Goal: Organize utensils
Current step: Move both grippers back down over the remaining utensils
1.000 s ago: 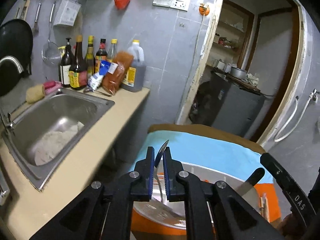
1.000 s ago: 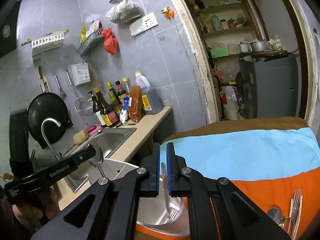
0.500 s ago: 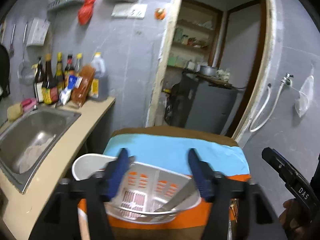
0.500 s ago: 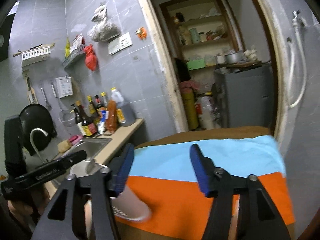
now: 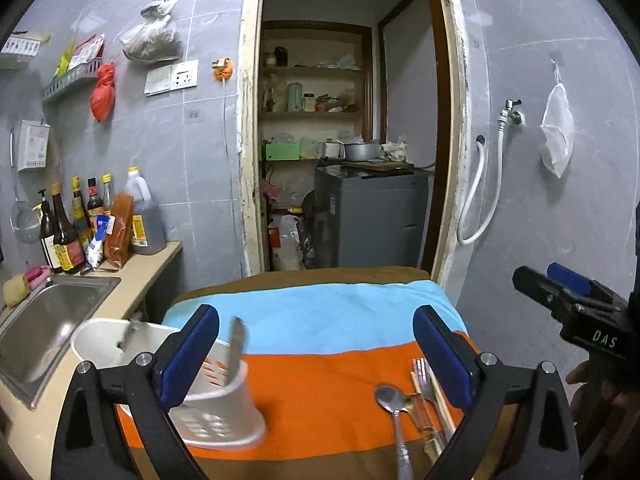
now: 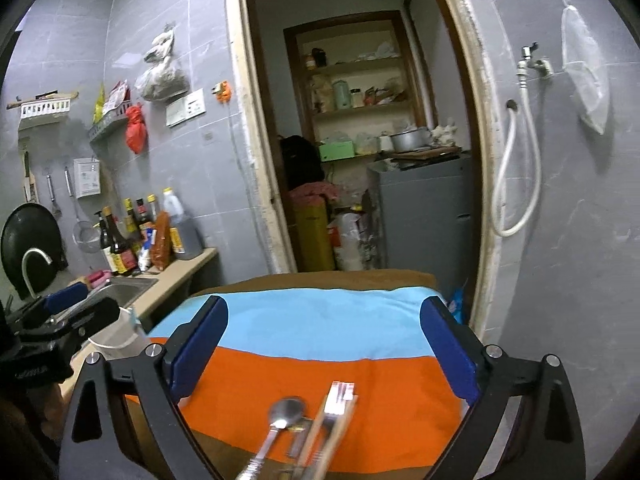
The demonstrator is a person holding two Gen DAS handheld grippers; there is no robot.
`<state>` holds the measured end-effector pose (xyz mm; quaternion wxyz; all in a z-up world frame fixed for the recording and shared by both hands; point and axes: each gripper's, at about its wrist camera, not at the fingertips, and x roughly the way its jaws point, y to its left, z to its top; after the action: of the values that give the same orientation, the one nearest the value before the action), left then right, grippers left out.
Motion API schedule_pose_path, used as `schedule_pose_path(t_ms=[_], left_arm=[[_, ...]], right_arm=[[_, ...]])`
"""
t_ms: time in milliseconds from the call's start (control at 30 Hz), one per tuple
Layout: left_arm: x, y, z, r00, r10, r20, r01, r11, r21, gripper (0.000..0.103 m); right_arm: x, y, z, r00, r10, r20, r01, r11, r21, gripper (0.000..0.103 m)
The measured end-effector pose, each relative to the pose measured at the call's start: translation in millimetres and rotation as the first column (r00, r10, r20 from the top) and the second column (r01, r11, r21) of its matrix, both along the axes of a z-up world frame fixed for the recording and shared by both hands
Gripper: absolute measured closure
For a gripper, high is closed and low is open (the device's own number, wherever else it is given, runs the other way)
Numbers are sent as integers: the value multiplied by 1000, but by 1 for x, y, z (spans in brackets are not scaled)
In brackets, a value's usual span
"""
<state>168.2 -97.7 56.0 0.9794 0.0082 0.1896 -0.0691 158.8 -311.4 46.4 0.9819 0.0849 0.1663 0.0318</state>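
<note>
Left wrist view: the left claw (image 5: 316,354) has its blue pads wide apart and holds nothing; it hangs over the striped cloth (image 5: 320,320).
Right wrist view: the right claw (image 6: 324,346) is also spread wide, with nothing between the fingers.
Cloth: it has brown, light blue and orange bands and covers the counter that carries the things.
Basket: one white plastic basket (image 5: 216,412) with slots stands at the left edge of the cloth, partly behind the left finger of the left claw.
Knife: one metal knife (image 5: 236,344) stands in the basket, almost upright; its long axis is vertical and the upper end leans a little to the right.
Spoon: one shiny metal spoon (image 5: 390,398) lies flat on the orange band, the bowl pointing away from the camera, the handle toward the near edge.
Fork: one metal fork (image 5: 420,368) lies just right of the spoon, tines pointing away, long axis nearly parallel to the spoon.
Chopsticks: pale wooden chopsticks (image 5: 440,400) lie beside the fork in the same direction; I cannot count them exactly.
Pile in the right view: the spoon (image 6: 286,410) and fork (image 6: 340,394) are blurred, low between the fingers.
</note>
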Motion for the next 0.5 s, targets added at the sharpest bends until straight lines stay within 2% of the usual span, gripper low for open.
schedule_pose_path(t_ms=[200,400,467,500], left_arm=[[2,-23,-24,998,-2,-70,0,1000,-24,5],[17,-41,-57,982,-37,-186,34,999,-21,5],[23,-44,-67,975,-44,-216,41,999,-19,8],[26,-44,-70,972,-47,-229,44,999,-17,16]], right_arm=[[2,-31,-12,1000,-10,-28,10,1000,-19,8],[21,-55,-45,989,35,-146,-29,999,43,8],[30,-58,-57,981,51,-186,-40,997,63,8],[32,-58,-64,978,56,-199,-43,997,68,9]])
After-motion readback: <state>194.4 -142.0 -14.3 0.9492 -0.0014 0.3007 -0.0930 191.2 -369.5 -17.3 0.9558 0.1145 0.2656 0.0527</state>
